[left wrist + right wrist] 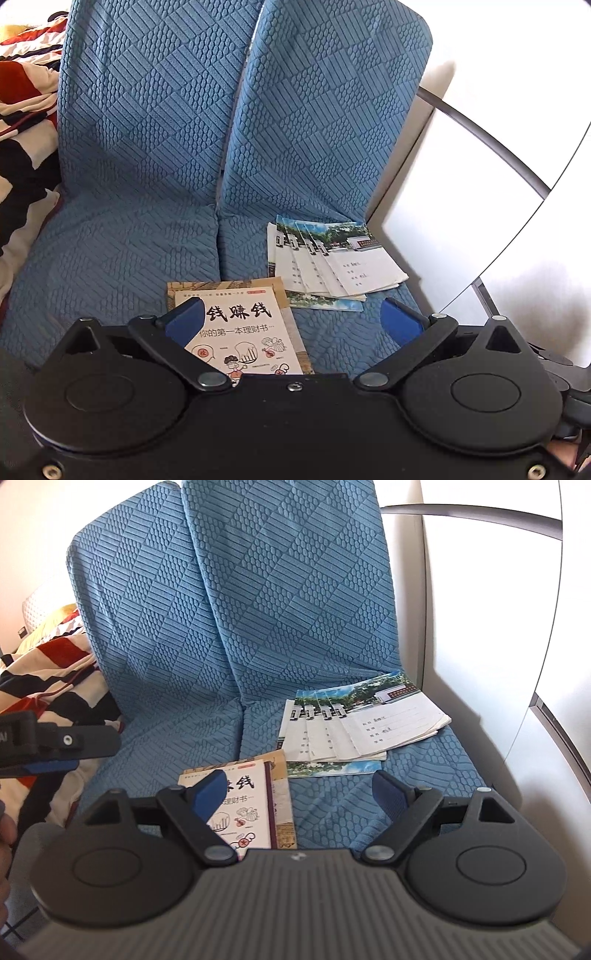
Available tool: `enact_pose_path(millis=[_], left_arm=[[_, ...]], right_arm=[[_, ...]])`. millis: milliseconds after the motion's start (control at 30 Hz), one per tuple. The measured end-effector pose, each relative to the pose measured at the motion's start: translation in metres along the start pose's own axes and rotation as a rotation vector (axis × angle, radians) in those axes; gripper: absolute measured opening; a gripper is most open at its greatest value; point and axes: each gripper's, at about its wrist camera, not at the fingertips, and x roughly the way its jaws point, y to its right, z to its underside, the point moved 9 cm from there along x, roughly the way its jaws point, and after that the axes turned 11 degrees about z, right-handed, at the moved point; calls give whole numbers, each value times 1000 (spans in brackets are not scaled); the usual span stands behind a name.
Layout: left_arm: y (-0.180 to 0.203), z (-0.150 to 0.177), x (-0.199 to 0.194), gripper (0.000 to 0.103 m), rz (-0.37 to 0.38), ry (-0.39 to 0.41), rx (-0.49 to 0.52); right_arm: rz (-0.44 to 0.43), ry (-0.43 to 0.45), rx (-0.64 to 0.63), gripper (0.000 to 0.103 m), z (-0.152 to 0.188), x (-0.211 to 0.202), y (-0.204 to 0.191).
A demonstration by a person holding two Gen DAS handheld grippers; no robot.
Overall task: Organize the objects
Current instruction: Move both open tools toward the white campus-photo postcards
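Observation:
A white paperback with black Chinese characters and cartoons [240,332] [243,805] lies on a second, tan-covered book [280,295] [284,812] on the blue seat cushion. Beyond and to the right, several fanned exercise booklets [332,258] [362,723] with photo covers rest on the same cushion. My left gripper [291,317] is open above the books, its left finger over the paperback, nothing held. My right gripper [299,794] is open too, hovering over the books with nothing between its blue pads. The left gripper's side shows at the left edge of the right wrist view [55,742].
A blue quilted sofa [147,147] [277,590] with two back cushions fills both views. A striped red, black and white blanket [22,129] [48,679] lies to its left. A white wall or panel with a dark rail [480,147] [480,590] stands on the right.

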Motion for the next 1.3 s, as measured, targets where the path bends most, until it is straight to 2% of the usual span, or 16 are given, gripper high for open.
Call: enact_pose_path(millis=[467,900,1033,1100,1200,1300], left_arm=[[34,4,36,101,7,-47,25],[57,9,101,99,95,-112,0],[57,7,126,88,128,-127,-40],[56,6,137,75,157,-134,-68],[54,4,157,69,183,-145,-99],[52,3,179,62,194,-175,-128]], right_arm=[[24,-1,36,87,5,11,44],[70,16,135,87,3,48,73],[53,7,193,86,2,61,83],[56,6,212,86,0,69,88],[43,6,238,79,-4,81,92],[32,-3,264,79,-9,94,95]])
